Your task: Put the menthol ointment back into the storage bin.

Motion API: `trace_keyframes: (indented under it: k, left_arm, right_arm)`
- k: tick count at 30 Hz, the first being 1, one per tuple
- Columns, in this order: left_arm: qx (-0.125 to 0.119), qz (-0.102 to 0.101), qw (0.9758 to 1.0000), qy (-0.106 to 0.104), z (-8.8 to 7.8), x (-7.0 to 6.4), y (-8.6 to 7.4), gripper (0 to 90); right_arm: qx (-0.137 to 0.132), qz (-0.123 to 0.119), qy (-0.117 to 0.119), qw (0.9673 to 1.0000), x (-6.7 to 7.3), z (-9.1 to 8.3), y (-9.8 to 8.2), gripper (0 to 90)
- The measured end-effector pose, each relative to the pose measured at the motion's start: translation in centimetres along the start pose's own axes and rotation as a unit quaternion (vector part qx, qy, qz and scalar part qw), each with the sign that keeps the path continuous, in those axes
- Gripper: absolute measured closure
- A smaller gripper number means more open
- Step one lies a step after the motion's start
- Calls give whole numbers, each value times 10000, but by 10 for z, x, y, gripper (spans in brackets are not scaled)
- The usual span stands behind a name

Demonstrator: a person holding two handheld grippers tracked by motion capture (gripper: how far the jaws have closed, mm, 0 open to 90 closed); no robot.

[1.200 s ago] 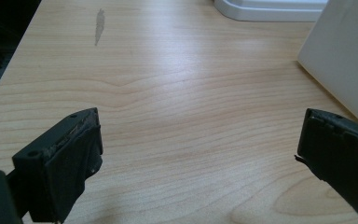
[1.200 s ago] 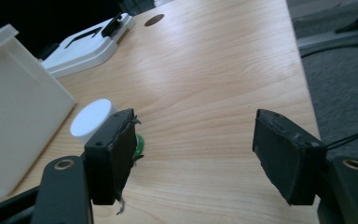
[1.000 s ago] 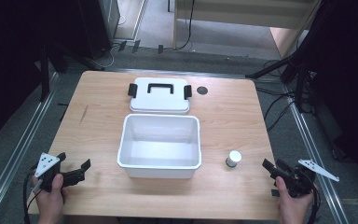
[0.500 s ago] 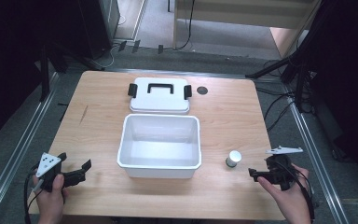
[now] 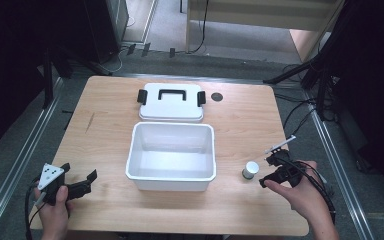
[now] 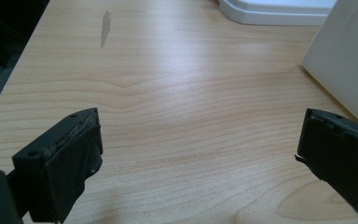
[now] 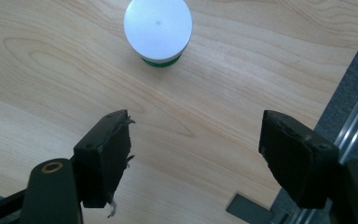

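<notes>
A small jar (image 5: 251, 170) with a white cap and green base stands upright on the wooden table, just right of an open white bin (image 5: 170, 182). My right gripper (image 5: 265, 172) hovers right of the jar, pointing at it. In the right gripper view the jar (image 7: 157, 30) lies ahead of my right gripper (image 7: 196, 130); the jaws have just been opening and nothing is between them. My left gripper (image 5: 81, 170) rests at the table's front left corner, open and empty. My left gripper (image 6: 200, 135) faces bare wood, with the bin's wall (image 6: 345, 56) at the right.
The bin's white lid (image 5: 171, 102) with black handle and clips lies flat behind the bin; its edge (image 6: 279, 9) appears in the left gripper view. A small dark round spot (image 5: 216, 97) marks the table beside the lid. Metal rails run along both table sides.
My right gripper has moved in from the table's right edge toward the jar, risen a little, and its jaws stand wider. The left gripper has stayed put.
</notes>
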State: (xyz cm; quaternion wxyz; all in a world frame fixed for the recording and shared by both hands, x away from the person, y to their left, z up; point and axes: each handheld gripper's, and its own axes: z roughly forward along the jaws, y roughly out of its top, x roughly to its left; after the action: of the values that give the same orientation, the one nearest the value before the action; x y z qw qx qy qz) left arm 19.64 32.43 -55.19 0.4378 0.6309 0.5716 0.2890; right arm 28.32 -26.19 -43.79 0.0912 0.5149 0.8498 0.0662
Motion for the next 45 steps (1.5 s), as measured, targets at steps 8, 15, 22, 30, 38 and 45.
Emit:
trace_keyframes:
  k: [8,15,22,30,38,45]
  left_arm:
    - [4,81,9999,60,0,-2,0,6]
    - [8,148,9998,117,0,-4,0,6]
    - [36,194,9997,131,1,-5,0,6]
    - [36,187,9997,146,1,-5,0,6]
    - [43,177,9997,139,1,-5,0,6]
    - [-14,173,9998,95,-1,-5,-1,6]
  right_arm:
    - [253,-41,-9,9997,3,-11,15,251]
    - [523,-5,90,9986,2,-14,26,237]
    - [544,-62,88,9985,6,-12,40,236]
    - [618,-62,55,9981,18,5,59,253]
    - [708,105,36,9974,23,27,66,292]
    - [716,326,180,9967,17,42,68,369]
